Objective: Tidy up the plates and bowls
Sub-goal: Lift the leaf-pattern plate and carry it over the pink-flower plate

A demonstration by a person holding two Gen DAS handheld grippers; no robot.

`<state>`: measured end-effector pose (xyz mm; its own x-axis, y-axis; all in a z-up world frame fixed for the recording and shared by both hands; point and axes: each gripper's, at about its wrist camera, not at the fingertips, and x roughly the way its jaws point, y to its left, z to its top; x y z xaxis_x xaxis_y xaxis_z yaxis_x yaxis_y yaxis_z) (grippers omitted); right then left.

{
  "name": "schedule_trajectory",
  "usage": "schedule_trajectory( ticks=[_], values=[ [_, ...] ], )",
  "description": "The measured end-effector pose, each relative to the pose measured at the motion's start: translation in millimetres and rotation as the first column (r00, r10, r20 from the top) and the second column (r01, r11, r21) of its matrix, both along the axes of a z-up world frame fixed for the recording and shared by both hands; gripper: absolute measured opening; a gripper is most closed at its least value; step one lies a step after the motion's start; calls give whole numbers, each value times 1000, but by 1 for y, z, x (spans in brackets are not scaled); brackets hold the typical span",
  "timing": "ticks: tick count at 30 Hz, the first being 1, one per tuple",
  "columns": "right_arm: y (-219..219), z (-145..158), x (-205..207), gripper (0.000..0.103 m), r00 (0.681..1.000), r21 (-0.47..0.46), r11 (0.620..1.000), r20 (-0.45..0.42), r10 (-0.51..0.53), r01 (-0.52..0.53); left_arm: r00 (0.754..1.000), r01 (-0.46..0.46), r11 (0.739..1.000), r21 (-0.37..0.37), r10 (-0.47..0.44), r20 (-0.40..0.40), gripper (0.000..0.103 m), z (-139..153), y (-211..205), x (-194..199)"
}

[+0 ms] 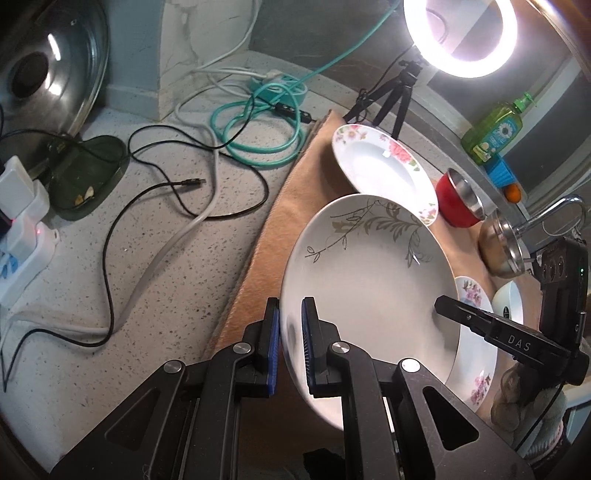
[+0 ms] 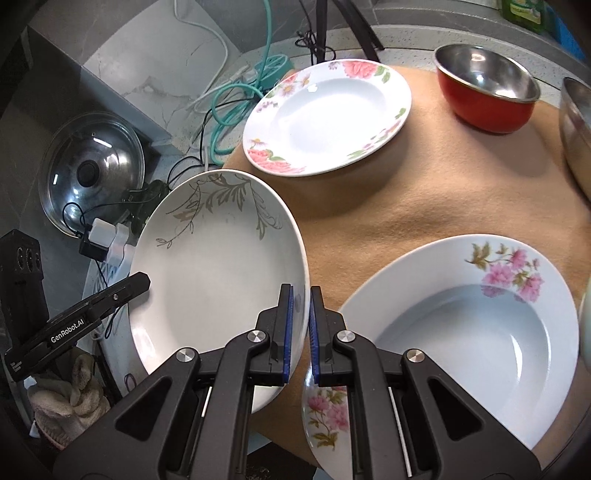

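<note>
Both grippers hold one white plate with a grey leaf pattern, lifted and tilted above the tan mat. My left gripper is shut on its left rim. My right gripper is shut on its right rim; the plate fills the left of the right wrist view. A pink-flowered deep plate lies on the mat under the right gripper. A second flowered plate lies at the back. A red bowl and a steel bowl stand at the back right.
The tan mat covers the counter's right part. Cables and a teal power strip lie on the speckled counter. A glass pot lid leans at the far left. A ring light, a soap bottle and a tap stand behind.
</note>
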<state>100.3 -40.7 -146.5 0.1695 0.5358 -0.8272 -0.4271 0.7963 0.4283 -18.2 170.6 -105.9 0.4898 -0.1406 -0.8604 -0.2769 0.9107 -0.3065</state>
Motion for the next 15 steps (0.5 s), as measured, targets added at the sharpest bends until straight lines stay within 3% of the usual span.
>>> schedule_trajectory(
  ticks=[15],
  values=[
    [-83, 14, -14, 8, 989, -10, 989, 13, -150, 150, 985, 169, 985, -17, -169, 16, 10, 2, -67, 26]
  ],
)
